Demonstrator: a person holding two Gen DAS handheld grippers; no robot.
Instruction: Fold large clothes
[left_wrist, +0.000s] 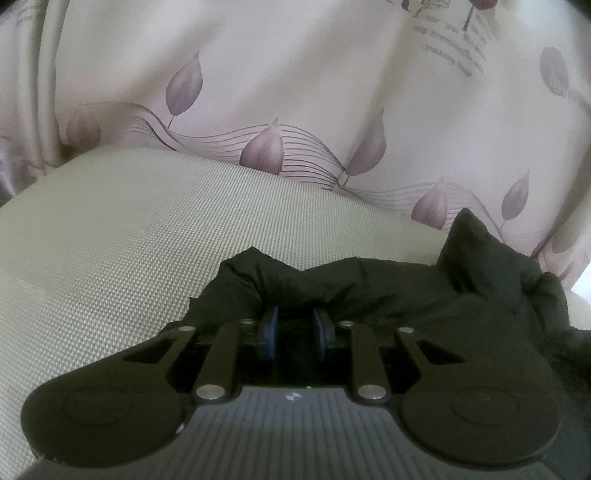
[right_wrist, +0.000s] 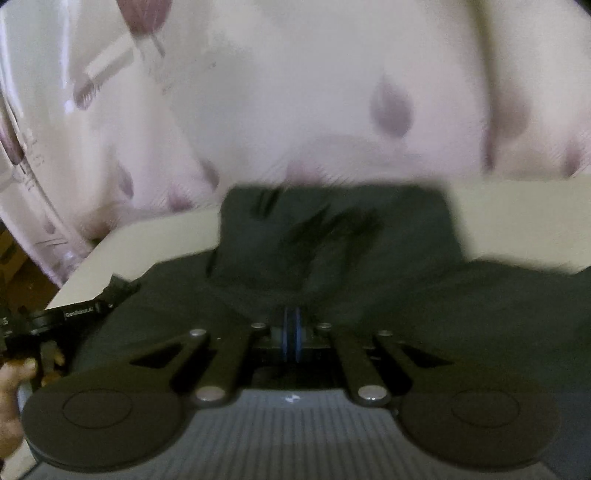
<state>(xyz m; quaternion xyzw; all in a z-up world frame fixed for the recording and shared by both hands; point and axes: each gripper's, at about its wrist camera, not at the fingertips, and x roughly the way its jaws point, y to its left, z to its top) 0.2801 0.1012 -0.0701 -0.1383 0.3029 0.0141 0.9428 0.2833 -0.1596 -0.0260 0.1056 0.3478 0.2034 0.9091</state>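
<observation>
Left wrist: fingers (left_wrist: 295, 325) apart at dark garment (left_wrist: 369, 284), woven surface (left_wrist: 129, 240), leaf-print curtain (left_wrist: 295, 92), right fingers (right_wrist: 291, 325) clamping garment.

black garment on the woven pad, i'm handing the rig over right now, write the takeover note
Left gripper: jaws part open, bunched edge of the black garment between them; not clear the pads press it.
Right gripper: shut on a fold of the garment; view blurred.
Garment lies crumpled on the woven pad, in front of the leaf-print curtain.
Done: both grippers at the cloth, right has its hold.
Left: close the left on the edge, spread the garment flat, then fold; no neat fold shows yet.
</observation>
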